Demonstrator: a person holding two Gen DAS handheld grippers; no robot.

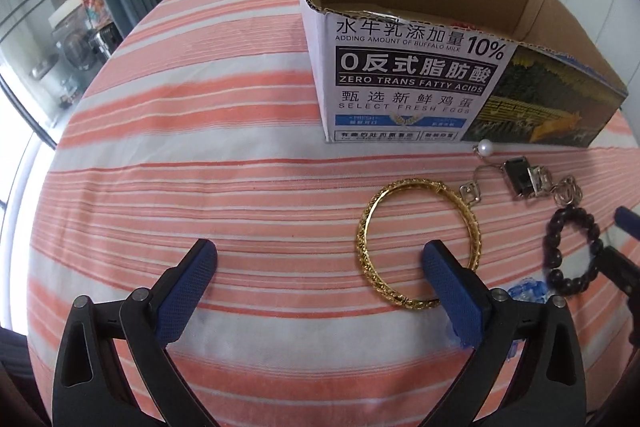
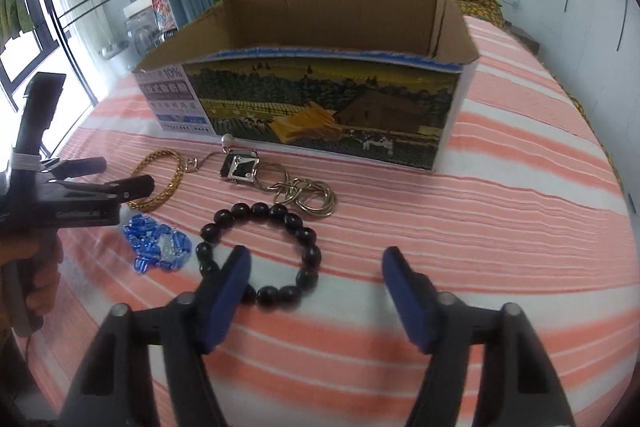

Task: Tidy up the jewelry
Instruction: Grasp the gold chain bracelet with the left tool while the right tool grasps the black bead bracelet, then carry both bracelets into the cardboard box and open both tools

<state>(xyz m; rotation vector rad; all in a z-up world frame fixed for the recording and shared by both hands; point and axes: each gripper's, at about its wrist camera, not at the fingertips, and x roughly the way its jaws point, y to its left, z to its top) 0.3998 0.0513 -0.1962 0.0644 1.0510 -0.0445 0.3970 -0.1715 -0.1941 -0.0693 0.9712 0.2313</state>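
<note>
A gold bangle (image 1: 420,243) lies on the striped bedspread, just ahead of my open, empty left gripper (image 1: 320,259); its right finger (image 1: 452,291) covers the bangle's near edge. The bangle also shows in the right wrist view (image 2: 160,179). A black bead bracelet (image 2: 260,251) lies in front of my open, empty right gripper (image 2: 316,275), whose left finger (image 2: 228,299) overlaps its near side. Blue beads (image 2: 156,247), a pearl pendant (image 1: 486,148), a silver-and-black clasp piece (image 2: 240,169) and linked silver rings (image 2: 308,197) lie nearby. An open cardboard box (image 2: 320,107) stands behind them.
The striped orange-and-white bedspread (image 1: 200,147) stretches left and right of the box. The left gripper's body and the hand holding it (image 2: 60,199) are at the left in the right wrist view. Windows, curtains and pillows lie beyond the bed.
</note>
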